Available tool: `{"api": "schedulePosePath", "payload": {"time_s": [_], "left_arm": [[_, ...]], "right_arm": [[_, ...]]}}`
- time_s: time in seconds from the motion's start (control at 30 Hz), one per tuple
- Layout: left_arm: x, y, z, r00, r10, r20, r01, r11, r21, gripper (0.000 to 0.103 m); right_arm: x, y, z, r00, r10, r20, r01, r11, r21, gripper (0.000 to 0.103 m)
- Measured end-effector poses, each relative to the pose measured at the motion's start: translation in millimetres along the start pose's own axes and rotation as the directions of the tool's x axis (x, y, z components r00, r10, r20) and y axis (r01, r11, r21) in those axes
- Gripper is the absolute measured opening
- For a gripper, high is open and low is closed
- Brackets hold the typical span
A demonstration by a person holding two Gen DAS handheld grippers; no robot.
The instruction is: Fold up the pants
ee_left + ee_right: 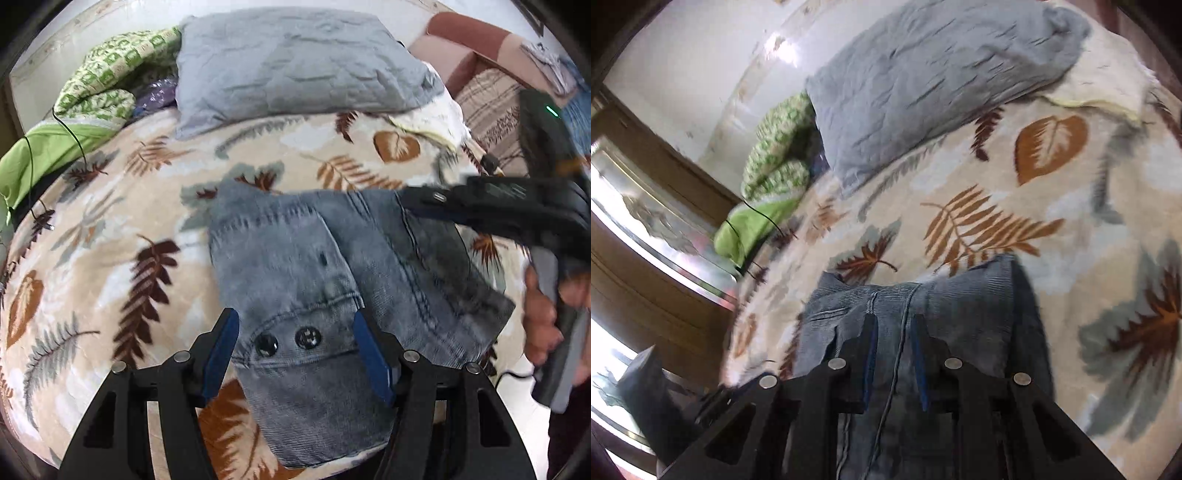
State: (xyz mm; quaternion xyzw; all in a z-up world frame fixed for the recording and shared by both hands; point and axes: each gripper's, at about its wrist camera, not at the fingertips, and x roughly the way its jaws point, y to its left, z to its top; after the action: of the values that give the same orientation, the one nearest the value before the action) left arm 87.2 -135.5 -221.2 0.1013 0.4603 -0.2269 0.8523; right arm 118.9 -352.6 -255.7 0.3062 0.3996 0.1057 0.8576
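The pants are lying folded on the bed, with the pillow sitting behind them. A bundled quilt is resting left of the pillow, well apart from the pants.

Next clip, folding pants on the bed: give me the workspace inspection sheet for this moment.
Surface: leaf-print blanket covering a bed.
Job's things: grey-blue pants, folded into a compact bundle, two buttons facing up.
Clutter: grey pillow, green patterned bedding, both beyond the pants.
Grippers: left gripper open, pads either side of the button area, not pressing; right gripper nearly closed above the pants, grip on cloth cannot be told.
Cables: thin black cable over the green bedding.
Surroundings: sofa to one side, wooden door to the other.
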Motion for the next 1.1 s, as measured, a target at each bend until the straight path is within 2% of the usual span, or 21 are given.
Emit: {"api": "schedulePosePath", "payload": {"time_s": [0.13,0.37,0.47,0.53,0.67,0.77,0.93,1.03,1.1], "left_arm": [[10,-1,-5,1.000,0.027,0.001,-0.027,0.999,0.023,0.067],[31,4,-1,0.998,0.058,-0.004,-0.058,0.998,0.001,0.086],[39,6,2,0.998,0.061,-0.014,-0.061,0.998,-0.004,0.090],[43,7,3,0.997,0.079,-0.021,-0.079,0.997,-0.014,0.096],[40,9,1,0.995,0.092,-0.026,-0.093,0.995,-0.022,0.097],[32,5,-2,0.992,0.123,-0.015,-0.124,0.992,-0.006,0.097],[21,0,-7,0.987,0.159,0.002,-0.159,0.987,0.005,0.097],[19,-2,-10,0.985,0.171,-0.003,-0.171,0.985,0.006,0.097],[19,-3,-13,0.984,0.179,-0.006,-0.179,0.984,0.009,0.097]], "right_arm": [[21,-3,7,0.996,-0.084,-0.015,0.084,0.996,-0.010,0.021],[45,-10,22,0.990,-0.134,-0.039,0.134,0.991,-0.020,0.021],[57,-13,28,0.986,-0.162,-0.033,0.161,0.986,-0.038,0.021],[62,-17,31,0.986,-0.161,-0.032,0.160,0.987,-0.027,0.022],[54,-24,30,0.991,-0.131,-0.030,0.131,0.991,0.021,0.022],[31,-18,21,0.993,-0.118,-0.025,0.119,0.992,0.040,0.026],[0,-4,-17,0.990,-0.137,-0.035,0.135,0.989,-0.068,0.028],[-1,-3,-38,0.977,-0.201,-0.075,0.191,0.974,-0.122,0.037],[-5,-5,-54,0.974,-0.214,-0.074,0.203,0.970,-0.134,0.038]]}}
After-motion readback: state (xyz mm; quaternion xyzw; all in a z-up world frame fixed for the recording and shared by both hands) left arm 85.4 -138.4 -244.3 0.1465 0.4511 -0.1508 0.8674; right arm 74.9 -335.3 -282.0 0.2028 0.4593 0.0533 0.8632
